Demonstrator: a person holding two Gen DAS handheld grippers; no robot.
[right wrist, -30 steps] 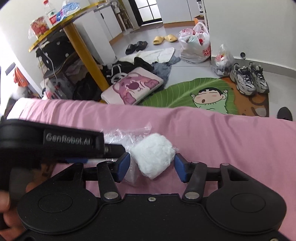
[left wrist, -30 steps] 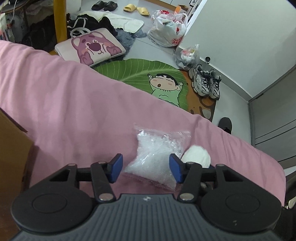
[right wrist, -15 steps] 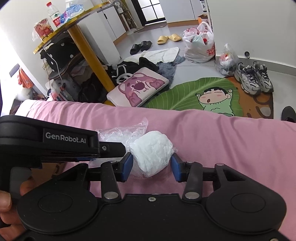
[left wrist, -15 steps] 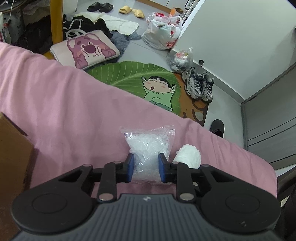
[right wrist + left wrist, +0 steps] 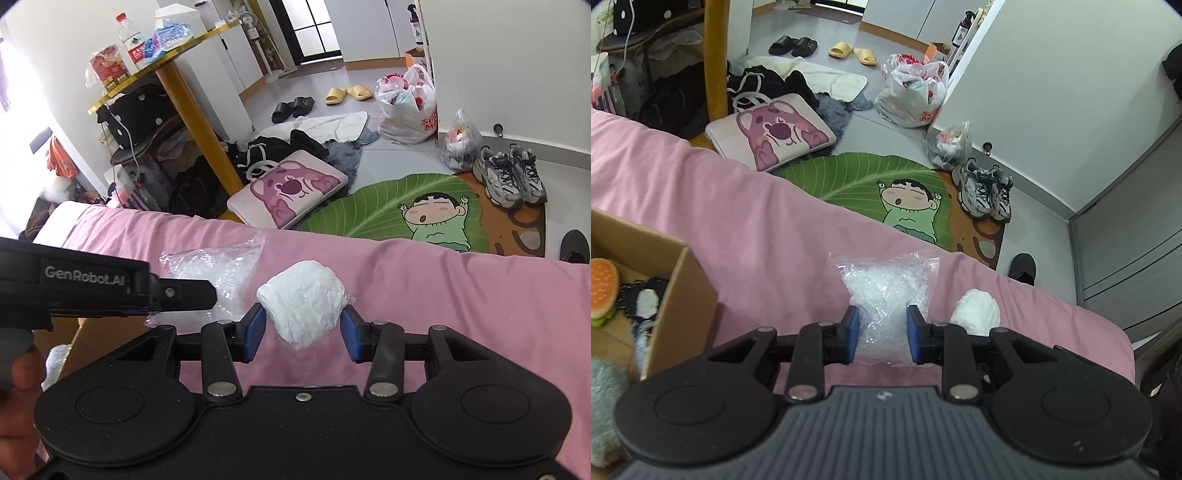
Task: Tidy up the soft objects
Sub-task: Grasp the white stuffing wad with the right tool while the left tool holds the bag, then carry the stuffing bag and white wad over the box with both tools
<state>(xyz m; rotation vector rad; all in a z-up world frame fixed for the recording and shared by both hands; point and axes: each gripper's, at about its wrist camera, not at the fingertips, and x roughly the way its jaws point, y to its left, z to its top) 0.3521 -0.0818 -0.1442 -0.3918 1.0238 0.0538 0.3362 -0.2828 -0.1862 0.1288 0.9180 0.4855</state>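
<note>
Soft objects sit two to a pink bedspread (image 5: 746,221): a clear plastic bag (image 5: 884,291) of white filling and a white wad (image 5: 303,302). The left gripper (image 5: 881,334) has closed its blue pads on the lower half of the bag, one at 9 o'clock and one at 3 o'clock of it, the film pinched between them and the top of the bag standing out toward 12 o'clock. The right gripper (image 5: 303,332) has its pads pressed to the lower sides of the wad at 9 and 3 o'clock, most of the wad bulging above them.

Only the left wrist view shows the cardboard box (image 5: 679,295) at 9 o'clock of the bag, with a burger toy (image 5: 602,288) inside, and the wad lying just at 3 o'clock of the left gripper. Only the right wrist view shows the left gripper from the side, reaching in from 9 o'clock across the bag, and a person's hand (image 5: 14,387) at the lower left edge.
</note>
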